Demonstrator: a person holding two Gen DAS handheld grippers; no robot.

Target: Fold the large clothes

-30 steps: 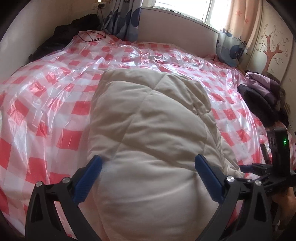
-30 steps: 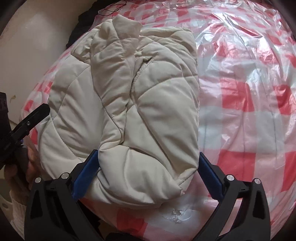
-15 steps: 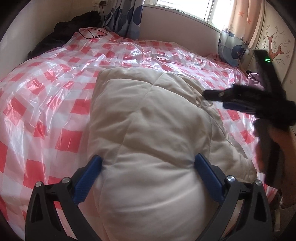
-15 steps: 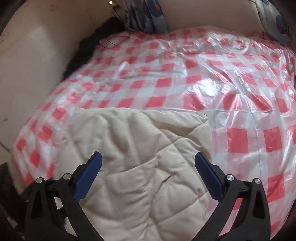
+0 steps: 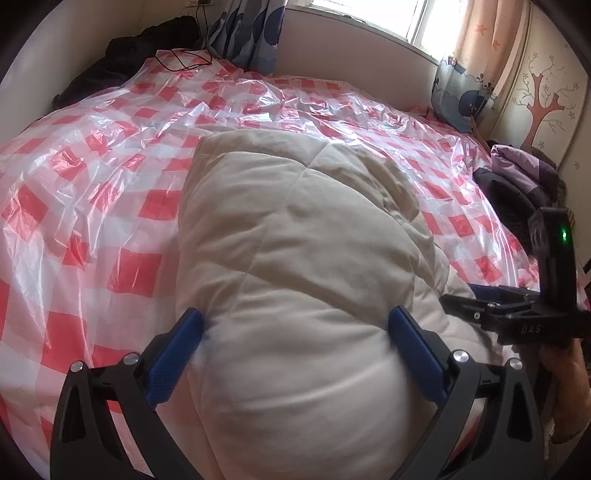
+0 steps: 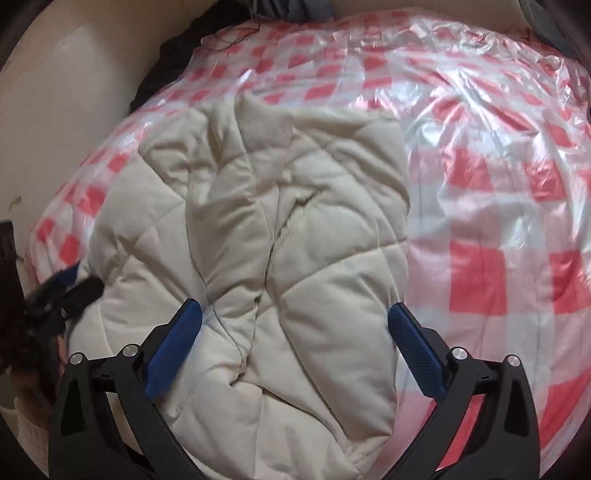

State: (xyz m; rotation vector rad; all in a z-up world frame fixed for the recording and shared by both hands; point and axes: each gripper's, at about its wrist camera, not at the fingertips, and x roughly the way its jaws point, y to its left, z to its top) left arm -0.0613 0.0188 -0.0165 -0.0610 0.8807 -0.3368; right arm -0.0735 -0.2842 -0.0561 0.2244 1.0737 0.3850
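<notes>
Bed [image 5: 92,229]: covered by a glossy, crinkled plastic sheet [image 6: 480,229] in red-and-white checks.
Left gripper [image 5: 295,328]: blue-padded jaws spread wide, a bulging fold of the jacket between them, the pads touching its sides.
Right gripper [image 6: 295,321]: jaws spread wide over the jacket; pinching nothing.
Jacket [image 5: 288,229]: cream, quilted, puffy, folded into a thick bundle directly ahead of both jaws.
Writing: "DAS" on the right gripper's black body, right of the left jaws.
Beyond, right: dark and purple clothes [image 5: 517,173] heaped at the bed edge.
Far: curtains [image 5: 247,33], window, black cable, tree wall decal [image 5: 543,107].
</notes>
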